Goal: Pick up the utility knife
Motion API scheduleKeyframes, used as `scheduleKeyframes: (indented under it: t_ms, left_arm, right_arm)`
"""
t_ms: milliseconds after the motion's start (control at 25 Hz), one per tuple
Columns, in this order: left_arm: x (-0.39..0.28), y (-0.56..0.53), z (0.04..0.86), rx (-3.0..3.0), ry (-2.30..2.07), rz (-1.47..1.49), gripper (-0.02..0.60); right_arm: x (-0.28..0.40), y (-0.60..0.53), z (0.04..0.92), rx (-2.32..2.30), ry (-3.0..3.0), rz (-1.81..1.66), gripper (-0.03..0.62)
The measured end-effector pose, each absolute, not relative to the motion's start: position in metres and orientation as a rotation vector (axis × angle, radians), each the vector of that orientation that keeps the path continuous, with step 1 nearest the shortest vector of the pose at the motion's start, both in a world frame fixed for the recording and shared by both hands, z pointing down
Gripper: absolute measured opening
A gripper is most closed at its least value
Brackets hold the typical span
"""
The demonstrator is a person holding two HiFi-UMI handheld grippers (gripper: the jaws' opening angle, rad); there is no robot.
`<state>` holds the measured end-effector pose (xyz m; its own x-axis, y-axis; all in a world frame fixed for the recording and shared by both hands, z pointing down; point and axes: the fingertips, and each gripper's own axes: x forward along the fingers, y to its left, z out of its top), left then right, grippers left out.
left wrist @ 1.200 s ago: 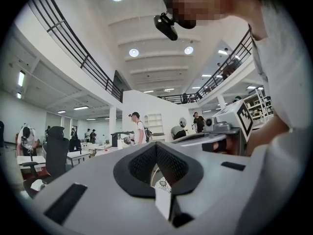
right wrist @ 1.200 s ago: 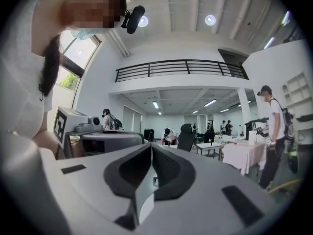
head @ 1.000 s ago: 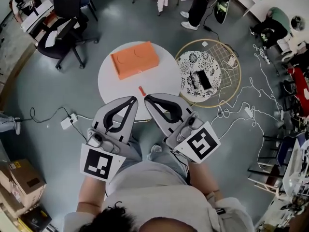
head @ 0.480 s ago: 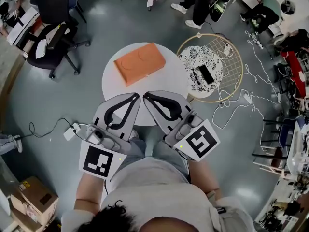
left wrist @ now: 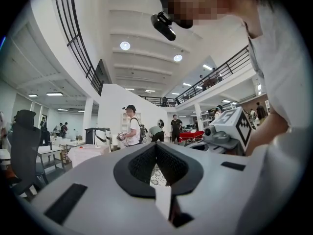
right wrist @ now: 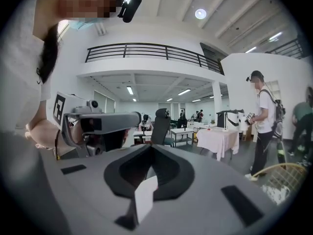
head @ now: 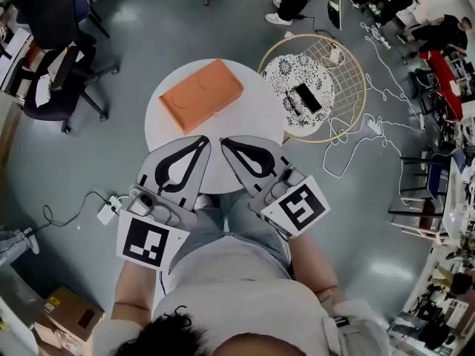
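My left claw [head: 200,142] and right claw [head: 225,144]: pressed together, empty, 6 o'clock of table [head: 249,113] | knife unseen | likely light, stiff; pinch mid-handle.

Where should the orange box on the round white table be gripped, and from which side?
Probably from above, across its narrower width. The orange box lies flat and slanted on the white table, so the approach should be turned to match that slant. Whether the jaws open wide enough is unclear.
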<state>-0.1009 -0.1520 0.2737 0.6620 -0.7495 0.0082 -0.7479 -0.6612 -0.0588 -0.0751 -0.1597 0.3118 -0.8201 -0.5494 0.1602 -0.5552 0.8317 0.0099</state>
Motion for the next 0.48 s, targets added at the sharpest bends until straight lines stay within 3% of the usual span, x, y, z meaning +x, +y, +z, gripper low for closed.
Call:
scheduleKeyframes:
  t_ms: [480]
  left_arm:
    - [-0.093,-0.17,0.311,-2.889,1.189,-0.096,0.011]
  right_arm:
    - [-0.045,-0.204,0.448,0.934,-2.559,0.347,0.011]
